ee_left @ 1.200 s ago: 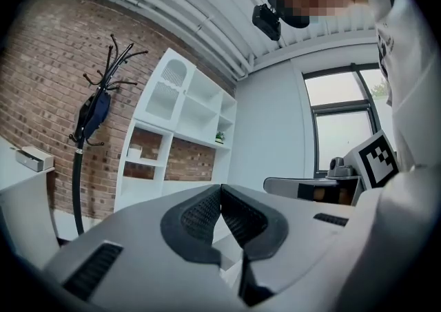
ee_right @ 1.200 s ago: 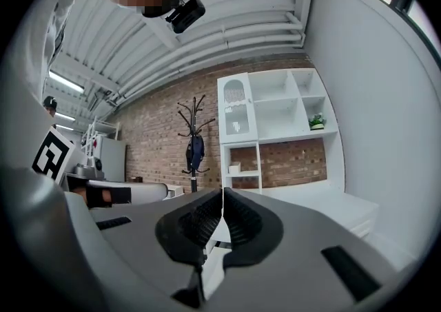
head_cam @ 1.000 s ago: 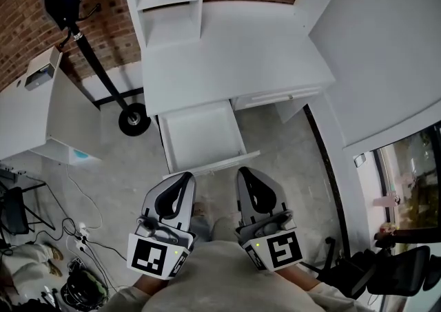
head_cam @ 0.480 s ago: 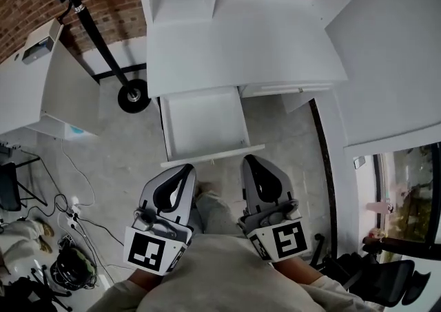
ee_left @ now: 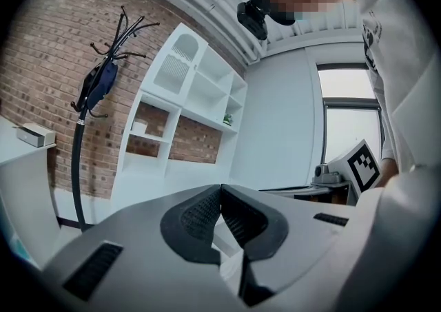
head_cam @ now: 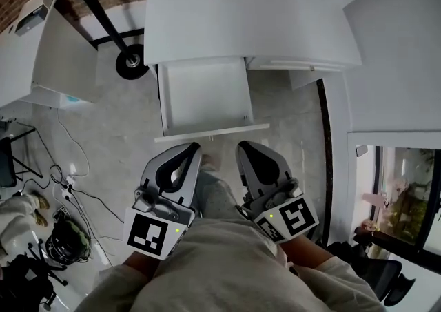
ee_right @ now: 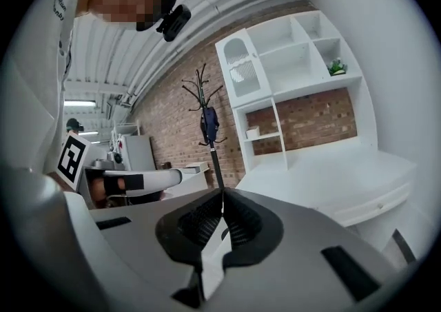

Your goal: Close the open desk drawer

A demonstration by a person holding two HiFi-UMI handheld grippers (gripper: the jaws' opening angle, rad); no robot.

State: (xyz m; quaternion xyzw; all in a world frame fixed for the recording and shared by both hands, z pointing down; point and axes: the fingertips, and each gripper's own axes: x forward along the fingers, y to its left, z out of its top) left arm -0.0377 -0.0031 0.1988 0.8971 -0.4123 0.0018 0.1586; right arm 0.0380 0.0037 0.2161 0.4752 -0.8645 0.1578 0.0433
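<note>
While the person stands facing the white table (head_cam: 251,25), the drawer (head_cam: 204,94) under its left half is pulled well out over the grey floor (head_cam: 117,128), with its front panel (head_cam: 211,133) towards the person's legs. The left gripper (head_cam: 190,147) and the right gripper (head_cam: 246,147) are held side by side at waist level, both pointing at that front panel and near it, though neither touches it as far as I can see. Each gripper has its jaws pressed together at the tips with nothing between them (each gripper's own camera shows this plainly). A black coat stand (head_cam: 103,21) rises beside the table's left end, its round base (head_cam: 131,61) on the floor just beside the drawer's back corner. White shelves (ee_right: 289,76) stand on the table against a brick wall (ee_left: 48,63).
</note>
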